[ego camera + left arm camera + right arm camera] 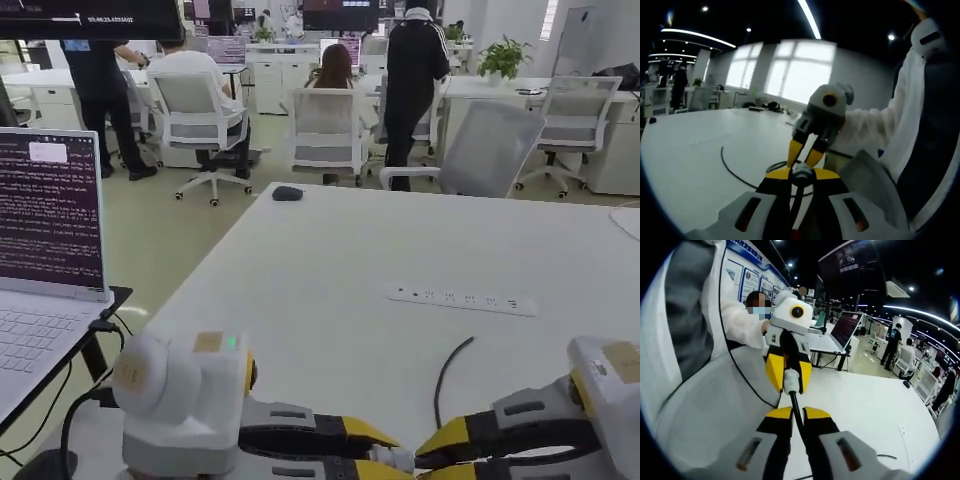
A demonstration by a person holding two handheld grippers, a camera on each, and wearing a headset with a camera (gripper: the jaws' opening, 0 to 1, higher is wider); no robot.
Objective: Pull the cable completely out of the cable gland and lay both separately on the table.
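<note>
A small white cable gland (403,459) sits between the two grippers at the near edge of the white table (330,270). My left gripper (398,455) comes in from the left and is shut on the gland (801,171). Facing it from the right, my right gripper (428,456) is shut on the black cable (796,407) just behind the gland (790,381). The rest of the cable (440,385) trails away over the tabletop in a curve (730,167). Both grippers are held above the table, tip to tip.
A white power strip (462,299) lies across the middle of the table and a dark mouse (287,193) at its far edge. An open laptop (45,250) stands on a stand to the left. Office chairs and people are beyond.
</note>
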